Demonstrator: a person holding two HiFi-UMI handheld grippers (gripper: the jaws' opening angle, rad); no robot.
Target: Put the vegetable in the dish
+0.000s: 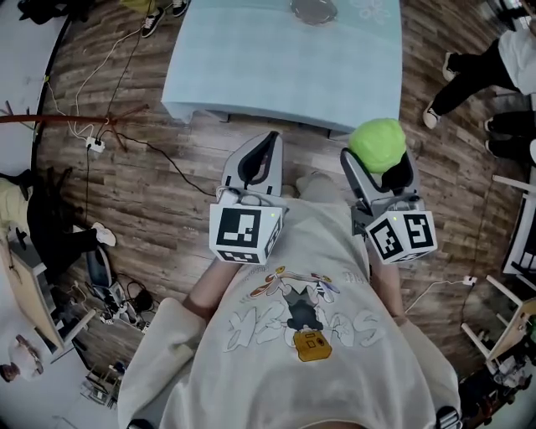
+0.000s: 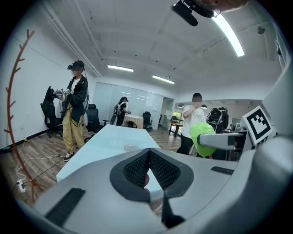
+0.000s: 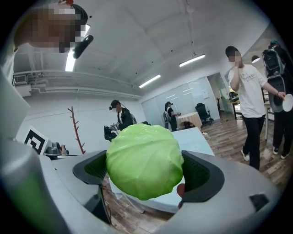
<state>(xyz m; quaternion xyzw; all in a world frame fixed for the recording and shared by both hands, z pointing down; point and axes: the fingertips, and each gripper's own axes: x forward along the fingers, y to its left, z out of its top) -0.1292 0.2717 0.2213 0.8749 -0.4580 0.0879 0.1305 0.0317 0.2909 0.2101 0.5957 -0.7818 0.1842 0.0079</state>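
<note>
My right gripper is shut on a green cabbage, held over the wooden floor short of the table. The cabbage fills the space between the jaws in the right gripper view. My left gripper is shut with nothing in it, its dark pads meeting. A clear glass dish sits at the far edge of the pale blue table; the dish shows faintly on the tabletop in the left gripper view. The cabbage also appears there, at the right.
Cables and a power strip lie on the floor at the left. People stand around the room: one in a white shirt at the right, one in yellow trousers by the table's left. Chairs and clutter line the edges.
</note>
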